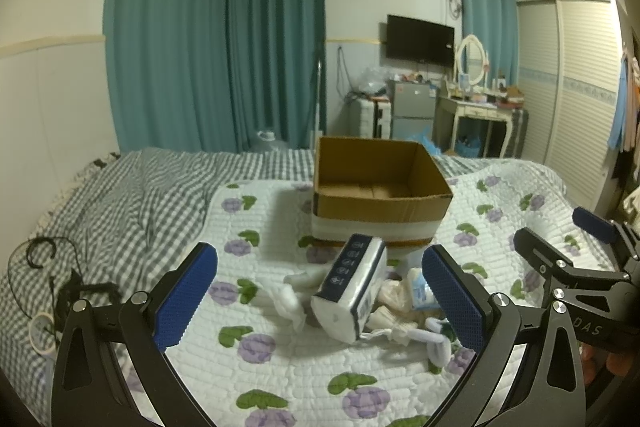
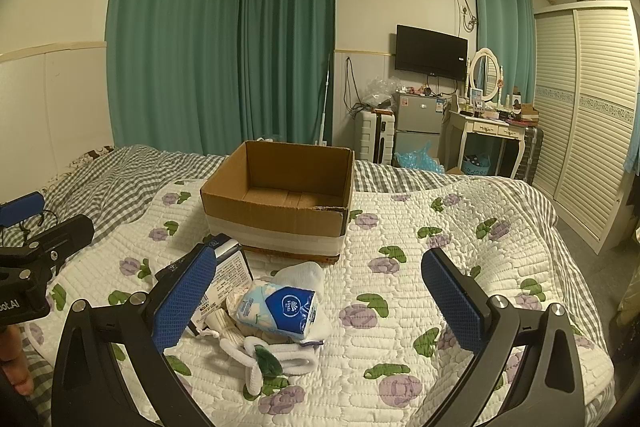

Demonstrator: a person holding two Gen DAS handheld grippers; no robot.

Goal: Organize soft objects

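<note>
Task is barely starting: cardboard box (image 2: 280,203) on the bed is sitting empty. Soft items are all piling on the quilt (image 2: 440,267) just in front of the box: big tissue pack (image 1: 352,291), small blue tissue pack (image 2: 280,311), white socks (image 2: 280,359). Left gripper (image 1: 320,299) and right gripper (image 2: 320,303) are both hovering near the pile, jaws spread wide, gripping nothing. Everything is left to box.
</note>
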